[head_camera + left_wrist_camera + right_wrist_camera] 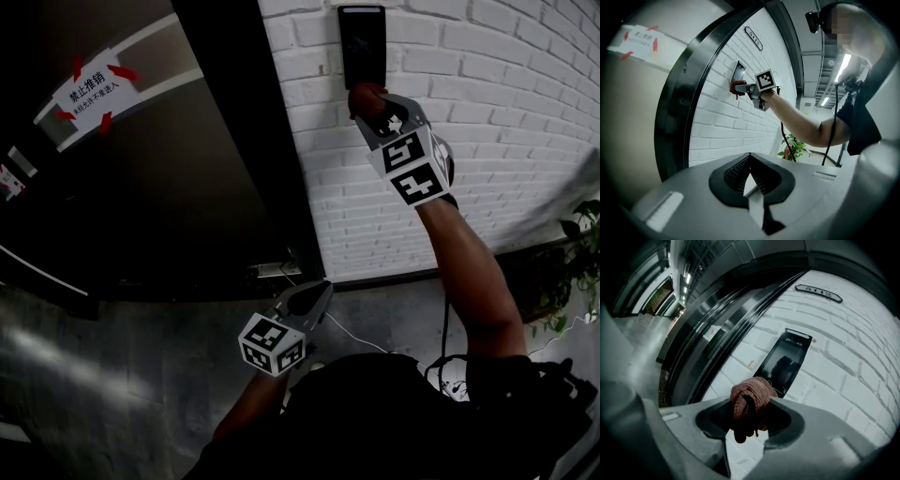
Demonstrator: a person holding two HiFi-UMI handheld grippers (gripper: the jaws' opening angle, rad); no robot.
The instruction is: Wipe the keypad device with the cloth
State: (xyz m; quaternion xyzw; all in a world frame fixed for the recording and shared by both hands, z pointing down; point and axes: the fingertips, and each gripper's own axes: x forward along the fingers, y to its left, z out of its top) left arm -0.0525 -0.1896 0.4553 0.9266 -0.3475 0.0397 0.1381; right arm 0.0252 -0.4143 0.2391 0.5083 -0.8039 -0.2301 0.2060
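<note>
– Rust-red cloth (367, 97), bunched into a wad: in the head view it sits in the right tongs (370, 105), up at the lower edge of the keypad device (362, 42) on the white brick wall (487, 94).

– Is it wiping yet?

– I would judge the wipe is at its very start, or just about to begin. The wad reaches only the bottom edge, and the dark face above it is uncovered. Whether it presses on the housing, I cannot tell from here.

– And the arm?

– The right forearm is stretched up and forward, nearly straight. The left tongs (314, 298) hang low by the body, near the foot of the dark door (141, 169), well apart from the device.

– The left gripper view?

– Its own tongs (751, 176) have their tips together with nothing between them (an idle hand, as I read it). Beyond them the right tongs (740, 87) are level and pointed at the wall, with the cloth (737, 86) just under the device (739, 71). A potted plant (793, 147) stands further along the wall.

– And the right gripper view?

– The right tongs (750, 416) are clamped on the cloth (750, 397), which bulges out past the tips with one end dangling. The device (787, 359) fills the wall straight ahead, its glossy black panel showing only reflections. No streaks or smears are plain enough to tell wiped from unwiped, so I would count the whole face as left to do.
</note>
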